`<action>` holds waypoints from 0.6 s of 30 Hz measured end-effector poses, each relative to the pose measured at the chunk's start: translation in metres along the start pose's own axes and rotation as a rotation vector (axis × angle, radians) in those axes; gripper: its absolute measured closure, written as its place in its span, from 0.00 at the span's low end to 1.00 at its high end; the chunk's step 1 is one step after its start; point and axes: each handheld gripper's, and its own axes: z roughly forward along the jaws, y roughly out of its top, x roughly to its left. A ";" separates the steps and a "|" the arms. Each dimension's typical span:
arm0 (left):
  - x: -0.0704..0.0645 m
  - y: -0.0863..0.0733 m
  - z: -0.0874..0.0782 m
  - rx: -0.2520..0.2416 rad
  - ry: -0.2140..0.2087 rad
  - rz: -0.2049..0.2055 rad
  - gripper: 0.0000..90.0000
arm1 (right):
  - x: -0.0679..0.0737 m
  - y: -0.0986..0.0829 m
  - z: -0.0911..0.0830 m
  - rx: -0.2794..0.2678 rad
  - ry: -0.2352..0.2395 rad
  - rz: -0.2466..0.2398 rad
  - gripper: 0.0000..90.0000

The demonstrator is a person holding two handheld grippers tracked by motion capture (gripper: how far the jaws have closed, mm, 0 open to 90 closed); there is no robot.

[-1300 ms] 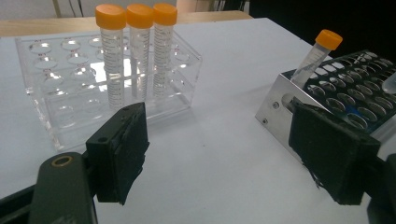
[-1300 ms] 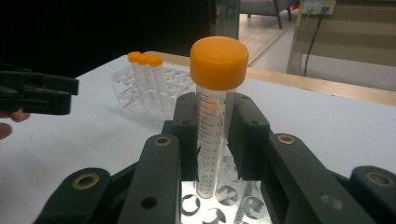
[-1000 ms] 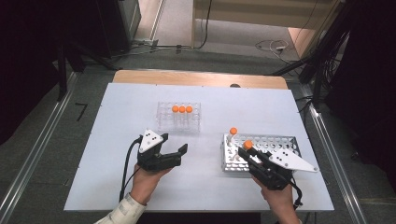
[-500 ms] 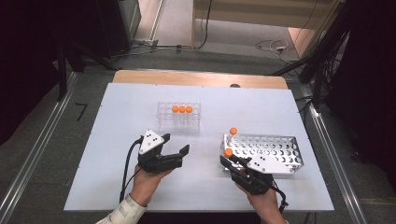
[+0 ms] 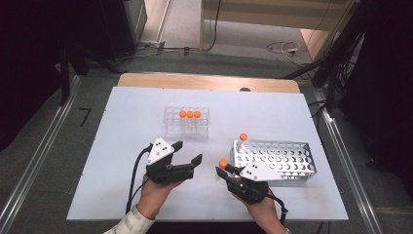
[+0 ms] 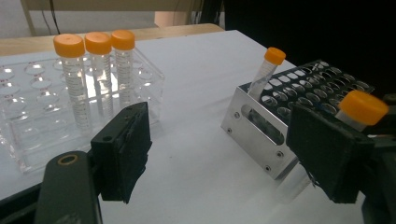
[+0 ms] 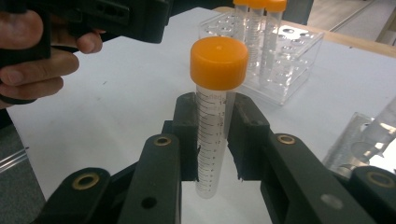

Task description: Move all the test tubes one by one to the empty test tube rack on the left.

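Gripping capped tube — R gripper

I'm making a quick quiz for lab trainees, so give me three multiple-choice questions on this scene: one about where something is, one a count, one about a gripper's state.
1. Where does the metal rack stand?
A. right of the clear rack
B. left of it
C. on top of it

2. How many orange-capped tubes stand in the clear rack?
A. one
B. three
C. five

3. What is the right gripper doing?
A. hanging open
B. gripping a rack
C. shut on a capped tube

Answers:
1 A, the high view shows it toward the table's right side.
2 B, three orange caps stand in a row.
3 C, its jaws press the tube's sides in the right gripper view.
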 end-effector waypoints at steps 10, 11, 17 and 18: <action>-0.011 0.003 -0.003 -0.011 -0.039 0.030 0.28 | 0.006 0.001 0.013 0.016 0.017 -0.018 0.80; -0.012 0.003 -0.003 -0.009 -0.045 0.032 0.28 | 0.007 0.001 0.014 0.017 0.018 -0.015 0.80; -0.019 0.002 -0.003 -0.011 -0.097 0.058 0.39 | 0.013 0.002 0.022 0.024 0.034 -0.028 0.80; -0.020 0.002 -0.003 -0.007 -0.105 0.062 0.42 | 0.014 0.002 0.024 0.027 0.036 -0.030 0.80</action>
